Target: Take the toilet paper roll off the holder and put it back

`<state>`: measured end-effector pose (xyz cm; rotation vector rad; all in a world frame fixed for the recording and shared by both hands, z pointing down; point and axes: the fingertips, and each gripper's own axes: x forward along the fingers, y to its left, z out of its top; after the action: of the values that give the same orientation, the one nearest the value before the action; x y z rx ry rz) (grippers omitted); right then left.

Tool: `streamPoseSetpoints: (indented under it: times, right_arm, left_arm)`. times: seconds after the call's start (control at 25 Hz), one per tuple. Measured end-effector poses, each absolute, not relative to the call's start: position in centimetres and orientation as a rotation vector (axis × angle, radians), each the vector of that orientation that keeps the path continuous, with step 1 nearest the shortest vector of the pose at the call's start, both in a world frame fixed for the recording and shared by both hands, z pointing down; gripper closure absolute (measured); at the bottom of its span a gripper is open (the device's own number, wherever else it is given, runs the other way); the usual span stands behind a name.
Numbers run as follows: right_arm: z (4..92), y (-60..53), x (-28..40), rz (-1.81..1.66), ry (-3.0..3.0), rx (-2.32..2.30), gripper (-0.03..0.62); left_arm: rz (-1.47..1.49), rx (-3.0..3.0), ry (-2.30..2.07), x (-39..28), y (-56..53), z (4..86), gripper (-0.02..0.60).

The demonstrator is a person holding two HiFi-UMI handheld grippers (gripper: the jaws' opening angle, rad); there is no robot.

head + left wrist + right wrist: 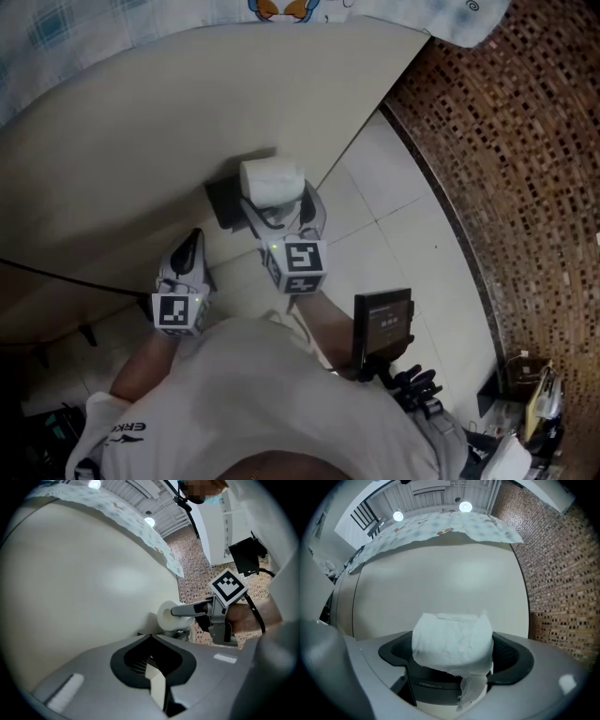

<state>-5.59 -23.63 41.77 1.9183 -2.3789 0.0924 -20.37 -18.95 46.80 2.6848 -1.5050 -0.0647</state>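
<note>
A white toilet paper roll (272, 180) sits out from the cream wall (141, 141), just above a black holder (223, 202). My right gripper (277, 199) straddles the roll, one finger against each end, shut on it. In the right gripper view the roll (452, 641) fills the gap between the wide-set jaws, with the holder (426, 685) under it and a loose paper tail (471, 690) hanging down. My left gripper (195, 236) points at the wall, left of the holder, shut and empty. From the left gripper view I see the roll's end (165, 617) with a right finger (187, 610) laid across it.
Pale floor tiles (394, 234) run to a brown mosaic wall (525, 141) on the right. A patterned cloth (94, 23) drapes over the wall's top. A black cable (56, 272) runs along the lower left. A black device (382, 323) hangs at the person's chest.
</note>
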Motion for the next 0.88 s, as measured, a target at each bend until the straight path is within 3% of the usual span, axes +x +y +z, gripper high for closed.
streamPoseSetpoints:
  times: [0.28, 0.88]
  right_arm:
    - [40.1, -22.3, -1.9, 0.086, -2.285, 2.054, 0.074]
    - [41.1, -18.6, 11.2, 0.143, -2.153, 2.176, 0.074]
  left_arm:
    - [-0.074, 2.736, -1.401, -19.3, -19.3, 46.0, 0.578]
    - [-0.072, 2.791, -1.305, -10.2, -17.6, 45.7, 0.578]
